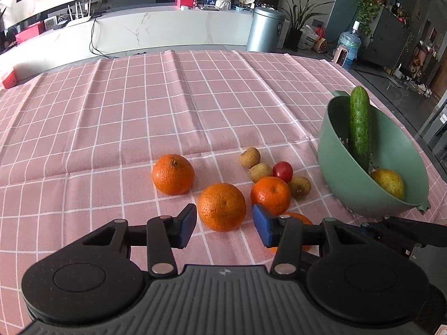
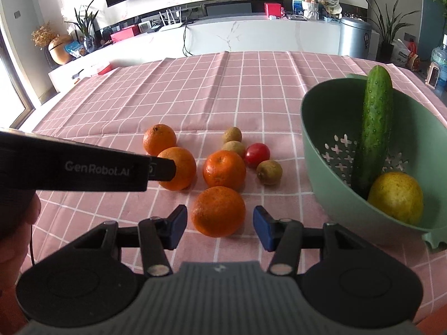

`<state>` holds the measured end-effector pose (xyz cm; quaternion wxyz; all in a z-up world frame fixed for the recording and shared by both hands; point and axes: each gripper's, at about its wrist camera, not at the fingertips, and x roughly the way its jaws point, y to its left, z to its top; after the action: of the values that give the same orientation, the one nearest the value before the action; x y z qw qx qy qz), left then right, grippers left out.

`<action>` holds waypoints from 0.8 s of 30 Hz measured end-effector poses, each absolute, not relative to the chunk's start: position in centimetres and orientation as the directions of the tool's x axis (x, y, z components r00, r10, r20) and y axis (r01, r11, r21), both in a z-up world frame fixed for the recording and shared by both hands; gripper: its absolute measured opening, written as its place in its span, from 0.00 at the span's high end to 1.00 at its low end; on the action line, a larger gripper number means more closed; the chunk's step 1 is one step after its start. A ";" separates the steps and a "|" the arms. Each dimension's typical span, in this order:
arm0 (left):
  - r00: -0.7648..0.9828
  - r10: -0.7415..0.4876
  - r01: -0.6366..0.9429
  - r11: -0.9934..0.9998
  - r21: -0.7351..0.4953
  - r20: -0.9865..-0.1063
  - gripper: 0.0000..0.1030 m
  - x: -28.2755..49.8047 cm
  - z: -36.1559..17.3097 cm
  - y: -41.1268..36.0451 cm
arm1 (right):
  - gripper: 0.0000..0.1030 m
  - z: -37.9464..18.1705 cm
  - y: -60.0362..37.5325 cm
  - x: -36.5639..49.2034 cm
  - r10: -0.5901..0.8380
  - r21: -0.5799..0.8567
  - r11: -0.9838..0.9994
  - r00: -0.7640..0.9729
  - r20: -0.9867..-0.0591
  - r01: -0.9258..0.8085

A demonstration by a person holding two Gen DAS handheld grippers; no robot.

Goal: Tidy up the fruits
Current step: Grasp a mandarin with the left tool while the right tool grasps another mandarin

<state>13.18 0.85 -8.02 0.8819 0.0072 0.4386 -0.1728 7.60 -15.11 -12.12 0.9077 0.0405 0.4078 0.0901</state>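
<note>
Right gripper (image 2: 220,224) poised over the pink checked cloth (image 2: 195,83), jaws apart, straddling the nearest orange (image 2: 218,211) with a gap visible on each side; nothing is gripped. Left gripper (image 1: 225,225) likewise parted, an orange (image 1: 222,206) lying just ahead between its pads (image 1: 187,224), not pressed. All places below are given relative to the green colander (image 2: 329,150), which sits tilted at the right edge of the cloth. Inside it: a yellow fruit (image 2: 396,196) at the near wall and a cucumber (image 2: 375,128) leaning upright, its tip above the far rim. Just left of the colander: a small brown fruit (image 2: 269,172), a tomato (image 2: 257,154), and a third orange (image 2: 224,169). Further left and beyond: two more brown fruits (image 2: 232,135) and a fourth orange (image 2: 159,139). Well beyond the colander: a white counter (image 2: 251,36).
</note>
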 end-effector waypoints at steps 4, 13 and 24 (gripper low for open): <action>0.538 -0.304 0.309 0.939 -0.151 -0.787 0.45 14.1 -8.9 0.7 | 0.51 -12.6 -14.9 8.0 0.197 0.144 0.980 0.643 -0.740 -0.135; 0.494 -0.308 0.302 0.938 -0.171 -0.813 0.49 15.1 -10.2 0.7 | 0.56 -13.1 -14.9 8.6 0.212 0.165 0.977 0.621 -0.754 -0.134; 0.489 -0.312 0.287 0.939 -0.187 -0.815 0.54 14.5 -9.7 1.0 | 0.59 -12.8 -14.9 8.3 0.217 0.163 0.976 0.629 -0.747 -0.142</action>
<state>14.49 0.97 -9.72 0.8626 -0.0130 0.4749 -0.1737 8.33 -14.94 -12.81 0.9014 0.0442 0.4191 0.0996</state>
